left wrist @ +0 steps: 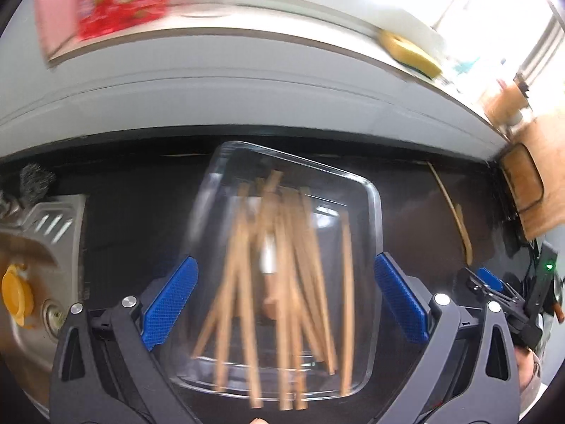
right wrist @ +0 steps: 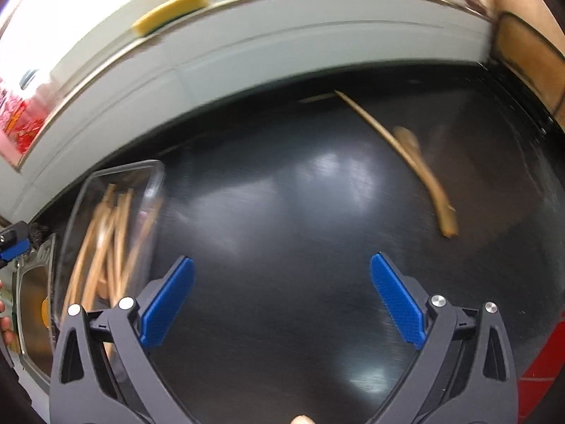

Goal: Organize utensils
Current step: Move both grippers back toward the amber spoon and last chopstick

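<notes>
On the black counter (right wrist: pixel 282 212) a clear glass dish (left wrist: pixel 374 198) is sitting, and a loose heap of wooden chopsticks (left wrist: pixel 282 265) is lying inside it; several of their near ends are poking out over the dish's near rim; something pale is lying among them, too blurred to name. You are holding your left gripper (left wrist: pixel 286 304) above that dish with its jaws spread wide; the blue pads (left wrist: pixel 169 304) are standing one to each side of the glass, apart from it, and nothing is being pinched. From the right wrist view the dish (right wrist: pixel 155 173) is sitting at the left edge; well off to its right a lone chopstick (right wrist: pixel 374 127) is lying slantwise on the counter, with a wooden spoon (right wrist: pixel 423 173) lying close along it; both are smeared by motion, so you cannot tell whether they are touching. Your right gripper (right wrist: pixel 282 304) is hovering over bare counter between the dish and those two pieces; its jaws are gaping wide and gripping nothing. Left of the dish a steel sink (left wrist: pixel 42 233) is showing, with a yellow stopper (left wrist: pixel 16 293) in it; behind the counter a white ledge (left wrist: pixel 247 88) is running across, and a yellow sponge (left wrist: pixel 409 53) is resting on it.
</notes>
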### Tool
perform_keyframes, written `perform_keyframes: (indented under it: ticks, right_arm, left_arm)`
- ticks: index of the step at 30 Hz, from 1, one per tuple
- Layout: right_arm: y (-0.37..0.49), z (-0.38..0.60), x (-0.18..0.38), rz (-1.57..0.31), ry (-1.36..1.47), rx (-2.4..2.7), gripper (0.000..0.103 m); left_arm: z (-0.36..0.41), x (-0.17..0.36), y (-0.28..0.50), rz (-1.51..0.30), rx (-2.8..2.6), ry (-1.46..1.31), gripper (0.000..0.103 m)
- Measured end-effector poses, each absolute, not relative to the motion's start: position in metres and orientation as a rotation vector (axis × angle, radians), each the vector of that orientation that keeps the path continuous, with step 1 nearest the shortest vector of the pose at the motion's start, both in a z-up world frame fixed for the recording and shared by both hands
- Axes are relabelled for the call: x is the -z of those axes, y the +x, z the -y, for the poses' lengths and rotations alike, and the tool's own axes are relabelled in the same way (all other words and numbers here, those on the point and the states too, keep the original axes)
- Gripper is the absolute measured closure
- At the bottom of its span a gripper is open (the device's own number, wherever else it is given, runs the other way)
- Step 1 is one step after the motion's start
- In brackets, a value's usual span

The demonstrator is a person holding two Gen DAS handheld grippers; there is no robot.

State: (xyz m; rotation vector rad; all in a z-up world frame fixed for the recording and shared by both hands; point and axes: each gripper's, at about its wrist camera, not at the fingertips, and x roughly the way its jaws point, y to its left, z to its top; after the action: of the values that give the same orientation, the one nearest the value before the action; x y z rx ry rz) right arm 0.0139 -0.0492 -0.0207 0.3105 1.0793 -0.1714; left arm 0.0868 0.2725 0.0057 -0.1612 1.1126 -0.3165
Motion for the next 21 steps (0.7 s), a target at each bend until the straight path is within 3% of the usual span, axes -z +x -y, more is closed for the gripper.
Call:
perform_keyframes:
  ticks: [15, 16, 17, 19, 21]
  right_arm:
    - [-0.029, 0.193, 0.034, -1.058, 0.351, 0.202, 0.007]
    - [-0.026, 0.203, 0.035, -1.059, 0.366, 0.191, 0.011]
    - [-0.022, 0.211, 0.037, -1.062, 0.381, 0.18, 0.025]
    - [-0.01, 0.227, 0.045, -1.085, 0.41, 0.154, 0.039]
    - [0.003, 0.238, 0.053, -1.11, 0.397, 0.132, 0.042]
  left_arm:
    - [-0.095, 0.023, 0.079, -1.23, 0.486, -0.028, 0.006]
    - [-0.087, 0.024, 0.078, -1.233, 0.488, -0.024, 0.006]
    - [-0.083, 0.024, 0.076, -1.235, 0.489, -0.021, 0.006]
    - [-0.073, 0.025, 0.074, -1.246, 0.485, -0.021, 0.006]
    - [-0.069, 0.026, 0.073, -1.251, 0.471, -0.026, 0.006]
